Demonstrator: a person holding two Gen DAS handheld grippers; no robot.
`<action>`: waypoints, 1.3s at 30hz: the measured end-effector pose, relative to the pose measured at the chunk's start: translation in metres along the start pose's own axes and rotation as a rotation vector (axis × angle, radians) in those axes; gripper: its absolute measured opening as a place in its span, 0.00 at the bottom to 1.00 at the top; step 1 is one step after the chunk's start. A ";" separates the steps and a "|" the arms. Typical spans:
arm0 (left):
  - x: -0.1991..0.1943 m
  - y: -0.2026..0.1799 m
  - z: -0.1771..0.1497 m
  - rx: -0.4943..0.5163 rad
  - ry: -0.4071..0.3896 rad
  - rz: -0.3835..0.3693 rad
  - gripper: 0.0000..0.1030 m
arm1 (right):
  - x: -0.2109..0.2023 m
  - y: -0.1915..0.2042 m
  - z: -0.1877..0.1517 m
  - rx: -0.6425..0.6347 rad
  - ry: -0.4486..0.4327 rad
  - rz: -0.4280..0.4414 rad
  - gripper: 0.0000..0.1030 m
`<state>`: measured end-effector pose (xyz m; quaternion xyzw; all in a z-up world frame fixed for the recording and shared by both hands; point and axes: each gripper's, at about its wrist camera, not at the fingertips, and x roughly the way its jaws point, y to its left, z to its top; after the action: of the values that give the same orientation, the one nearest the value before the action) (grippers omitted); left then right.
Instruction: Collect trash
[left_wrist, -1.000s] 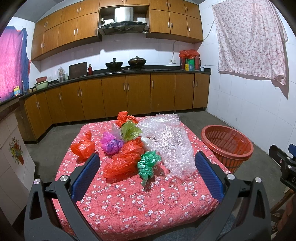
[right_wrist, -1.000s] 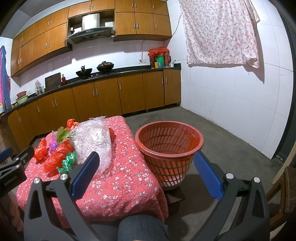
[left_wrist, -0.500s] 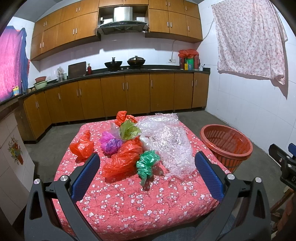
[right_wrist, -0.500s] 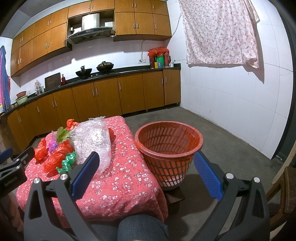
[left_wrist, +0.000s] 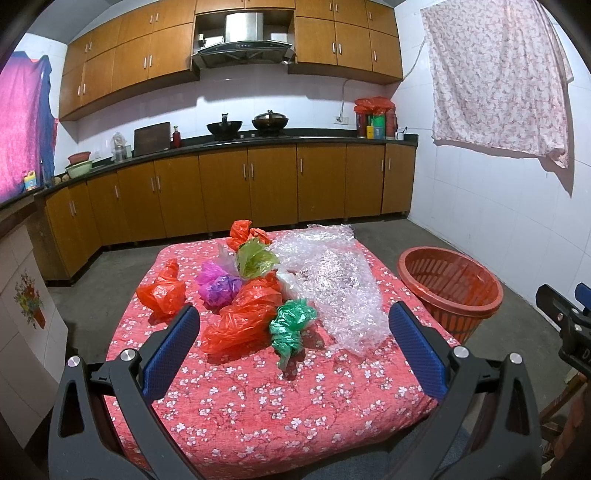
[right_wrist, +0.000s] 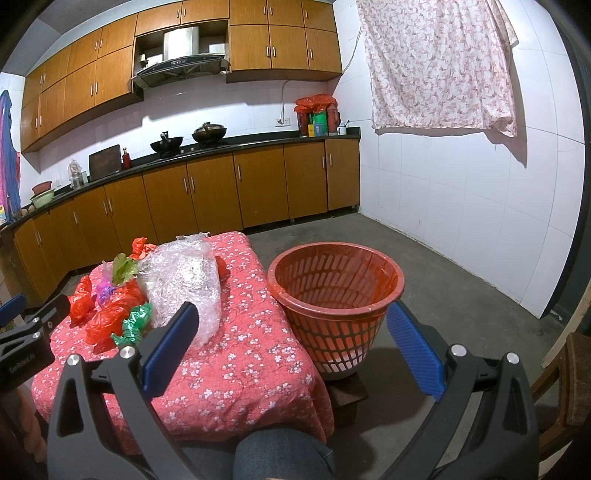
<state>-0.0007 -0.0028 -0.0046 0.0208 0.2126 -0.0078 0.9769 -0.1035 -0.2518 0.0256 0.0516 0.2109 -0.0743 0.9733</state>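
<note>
Crumpled plastic bags lie in a heap on the table with the red flowered cloth (left_wrist: 258, 398): a green bag (left_wrist: 291, 325), a large red bag (left_wrist: 243, 314), a purple bag (left_wrist: 219, 288), a red bag (left_wrist: 162, 291) off to the left, a yellow-green bag (left_wrist: 255, 258) and a sheet of clear bubble wrap (left_wrist: 340, 284). An orange slatted basket (right_wrist: 336, 295) stands on the floor right of the table. My left gripper (left_wrist: 293, 325) hangs open just short of the green bag. Open too, my right gripper (right_wrist: 291, 325) is held near the basket, holding nothing.
Brown kitchen cabinets (left_wrist: 229, 192) and a dark counter with woks run along the back wall. A flowered cloth (left_wrist: 498, 77) hangs on the white tiled wall at right. The person's knee (right_wrist: 280, 458) shows below the table edge. Bare concrete floor (right_wrist: 443, 273) surrounds the basket.
Both views have barely shifted; the left gripper has eased slightly toward the bags. Nothing was taken hold of or let go.
</note>
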 end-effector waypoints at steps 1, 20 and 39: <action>0.000 0.000 0.000 0.000 0.000 0.000 0.98 | 0.000 0.000 0.000 0.000 0.000 0.000 0.96; -0.005 -0.006 0.000 0.001 0.004 0.002 0.98 | 0.000 0.000 0.000 0.001 0.004 -0.003 0.96; 0.029 0.064 -0.017 -0.096 0.086 0.180 0.98 | 0.055 0.024 -0.001 -0.043 0.114 0.057 0.96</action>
<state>0.0203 0.0615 -0.0298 -0.0069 0.2518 0.0909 0.9635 -0.0507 -0.2346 0.0033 0.0406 0.2662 -0.0388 0.9623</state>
